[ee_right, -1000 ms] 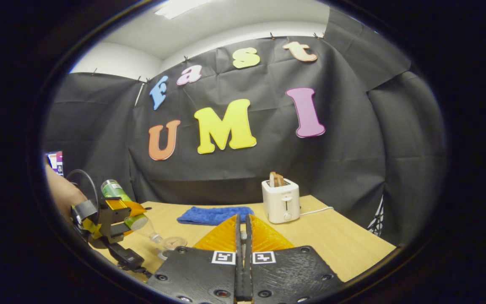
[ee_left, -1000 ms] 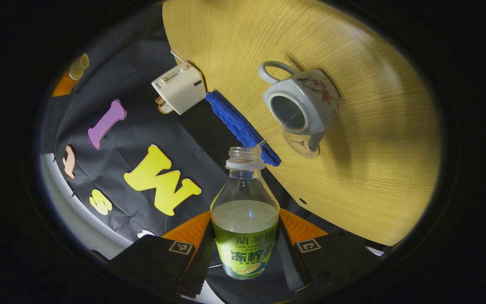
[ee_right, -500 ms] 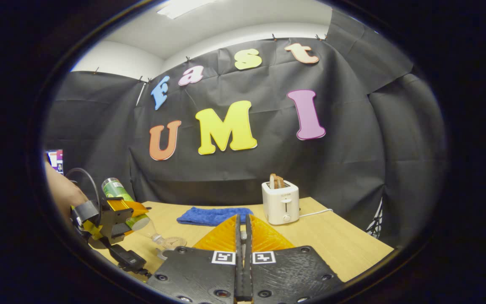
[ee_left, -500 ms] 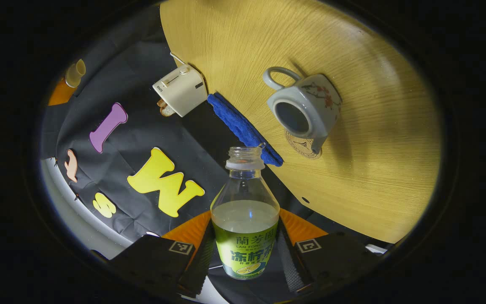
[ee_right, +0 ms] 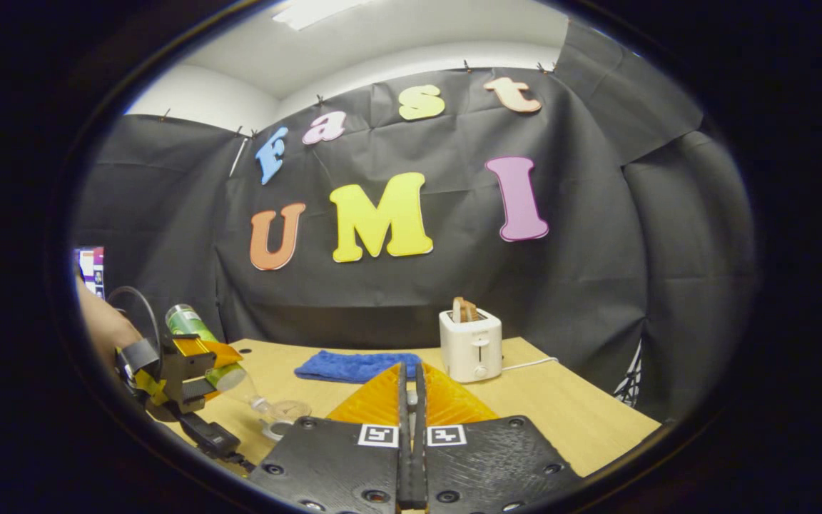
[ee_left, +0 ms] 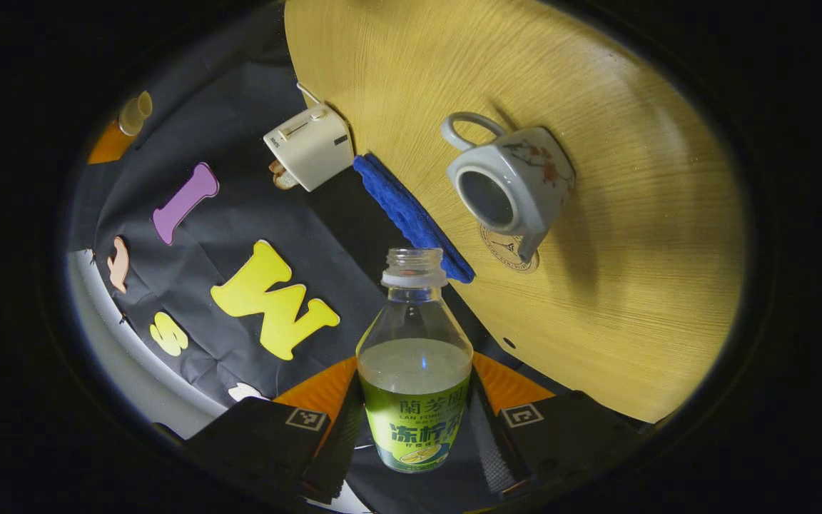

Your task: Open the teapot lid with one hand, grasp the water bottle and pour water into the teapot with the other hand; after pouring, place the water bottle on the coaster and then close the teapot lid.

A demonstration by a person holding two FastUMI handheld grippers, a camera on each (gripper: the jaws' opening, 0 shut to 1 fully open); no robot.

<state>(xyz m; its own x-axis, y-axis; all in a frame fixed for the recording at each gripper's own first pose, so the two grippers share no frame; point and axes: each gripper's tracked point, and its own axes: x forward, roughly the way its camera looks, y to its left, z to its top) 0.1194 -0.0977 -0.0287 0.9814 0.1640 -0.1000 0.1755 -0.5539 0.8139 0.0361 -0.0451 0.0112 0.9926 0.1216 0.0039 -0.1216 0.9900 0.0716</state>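
**Clear plastic bottle clamped in left gripper, tipped toward open teapot**

Clear plastic water bottle (ee_left: 414, 357), green label, uncapped, pale liquid up to roughly the label top. Left gripper (ee_left: 414, 428) has both fingers pressed on the bottle's lower body; the neck points straight ahead of the tool.

Ahead and right of the bottle mouth: the teapot (ee_left: 511, 182), white with a floral print, lid off, dark opening facing the camera. Its spout sits over the round coaster (ee_left: 507, 250) on the wooden table (ee_left: 632, 214). Bottle mouth is near the pot opening, not touching. No stream visible.

Ahead and left of the bottle: blue cloth (ee_left: 411, 214) at the table edge, white toaster (ee_left: 309, 146) beyond it.

Right gripper (ee_right: 411, 400): fingers drawn together with a thin slit between. Something small sits in the slit near the tips; cannot tell what. It is raised above the table.

From the right gripper view, the left gripper and tilted bottle are far left, with a hand (ee_right: 100, 328) behind them and the teapot rim just below the bottle neck.
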